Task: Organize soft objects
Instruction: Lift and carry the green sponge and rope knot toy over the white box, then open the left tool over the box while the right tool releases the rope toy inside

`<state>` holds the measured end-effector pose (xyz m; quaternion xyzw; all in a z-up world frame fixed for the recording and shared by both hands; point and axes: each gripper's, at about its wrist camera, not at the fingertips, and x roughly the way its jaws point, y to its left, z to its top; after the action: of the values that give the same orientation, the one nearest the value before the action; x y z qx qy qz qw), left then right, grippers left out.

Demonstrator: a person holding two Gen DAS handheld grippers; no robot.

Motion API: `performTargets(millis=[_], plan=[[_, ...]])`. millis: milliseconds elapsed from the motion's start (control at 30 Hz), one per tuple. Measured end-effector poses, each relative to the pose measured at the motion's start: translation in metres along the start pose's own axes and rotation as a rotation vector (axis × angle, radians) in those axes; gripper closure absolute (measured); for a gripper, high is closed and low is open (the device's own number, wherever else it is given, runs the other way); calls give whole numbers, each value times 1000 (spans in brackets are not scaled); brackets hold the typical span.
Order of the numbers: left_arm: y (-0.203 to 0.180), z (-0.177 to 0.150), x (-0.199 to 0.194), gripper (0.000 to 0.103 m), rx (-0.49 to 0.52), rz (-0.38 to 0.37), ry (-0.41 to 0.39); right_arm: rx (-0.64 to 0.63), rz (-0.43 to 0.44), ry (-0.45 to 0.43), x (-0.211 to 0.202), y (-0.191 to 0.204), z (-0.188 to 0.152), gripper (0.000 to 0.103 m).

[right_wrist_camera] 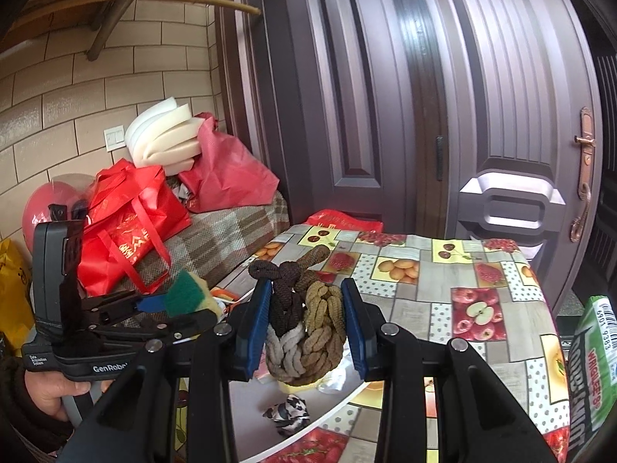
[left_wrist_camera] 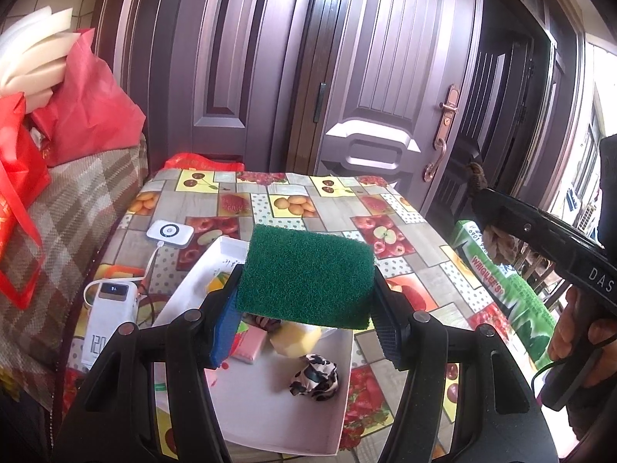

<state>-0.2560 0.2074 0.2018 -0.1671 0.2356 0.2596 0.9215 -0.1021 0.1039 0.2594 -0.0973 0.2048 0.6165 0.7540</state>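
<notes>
My left gripper (left_wrist_camera: 304, 289) is shut on a green scouring sponge (left_wrist_camera: 306, 274), held flat above the white tray (left_wrist_camera: 266, 420). In the right wrist view the same sponge (right_wrist_camera: 185, 297) shows green over yellow in the left gripper (right_wrist_camera: 181, 310). My right gripper (right_wrist_camera: 304, 324) is shut on a knotted rope bundle (right_wrist_camera: 304, 332) in brown, tan and grey, also above the tray (right_wrist_camera: 250, 428). In the tray lie a black-and-white cloth ball (left_wrist_camera: 314, 378), a pink block (left_wrist_camera: 250, 343) and a yellow piece (left_wrist_camera: 295, 341). The right gripper (left_wrist_camera: 486, 208) enters the left wrist view from the right, rope in it.
The table (left_wrist_camera: 308, 200) has a fruit-print cloth. A white power bank (left_wrist_camera: 110, 308) and a small white device (left_wrist_camera: 169, 233) lie left of the tray. A green Wrigley's box (left_wrist_camera: 505, 285) stands at the right edge. Red bags (right_wrist_camera: 131, 231) and white foam (right_wrist_camera: 162, 139) sit on a couch; doors behind.
</notes>
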Motion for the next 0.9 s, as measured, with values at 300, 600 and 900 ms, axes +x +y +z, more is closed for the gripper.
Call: performTargets(millis=[300, 600, 900], plan=[[10, -6, 18, 43, -26, -2, 37, -1, 17, 40, 25, 0, 0, 67], [21, -22, 44, 43, -56, -2, 104, -6, 52, 94, 60, -1, -1, 67], [35, -57, 87, 43, -130, -17, 248, -18, 81, 216, 120, 4, -23, 67]])
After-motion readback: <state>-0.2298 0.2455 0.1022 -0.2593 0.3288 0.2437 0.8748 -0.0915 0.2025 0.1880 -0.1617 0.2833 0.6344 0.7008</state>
